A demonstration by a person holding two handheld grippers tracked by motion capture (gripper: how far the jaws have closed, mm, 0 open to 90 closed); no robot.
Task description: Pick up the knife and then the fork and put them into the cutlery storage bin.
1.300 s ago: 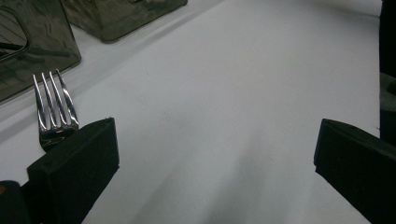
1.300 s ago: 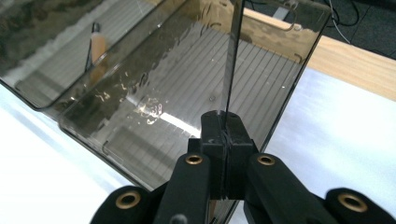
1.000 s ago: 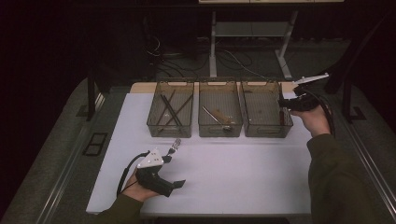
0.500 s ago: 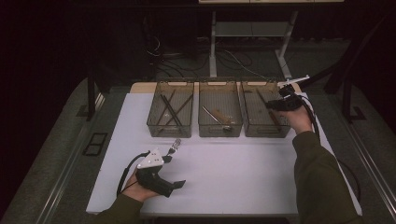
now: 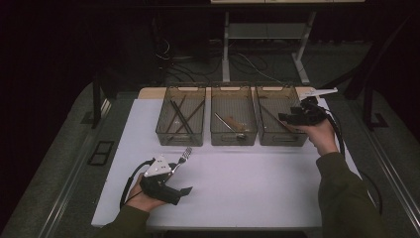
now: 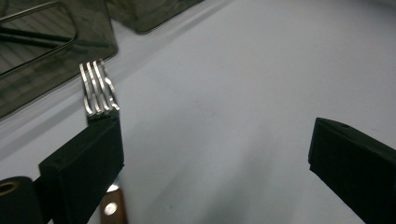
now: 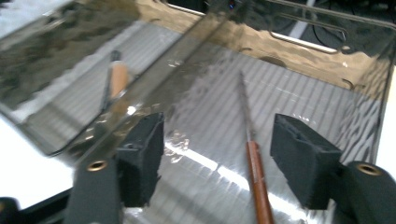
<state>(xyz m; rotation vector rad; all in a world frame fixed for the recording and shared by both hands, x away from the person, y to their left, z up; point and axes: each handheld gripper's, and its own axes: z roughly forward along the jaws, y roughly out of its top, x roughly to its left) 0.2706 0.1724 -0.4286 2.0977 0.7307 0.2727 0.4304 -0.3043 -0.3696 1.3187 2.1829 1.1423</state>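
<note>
On the white desk [image 5: 257,173], the left tongs [image 6: 212,154] lie low with the two black jaws wide apart and nothing squeezed between them. A shiny metal fork with a brown wooden handle [image 6: 98,93] lies flat on the desk, right beside the left jaw, its prongs poking out past the jaw tip toward the clear plastic bins. Farther right, the right tongs [image 7: 217,154] hang over the rightmost clear plastic bin [image 5: 277,94]. Their jaws have just been opening, and they hold nothing. A thin knife with a brown wooden handle [image 7: 254,168] lies on the bin floor below, between the two jaws.
</note>
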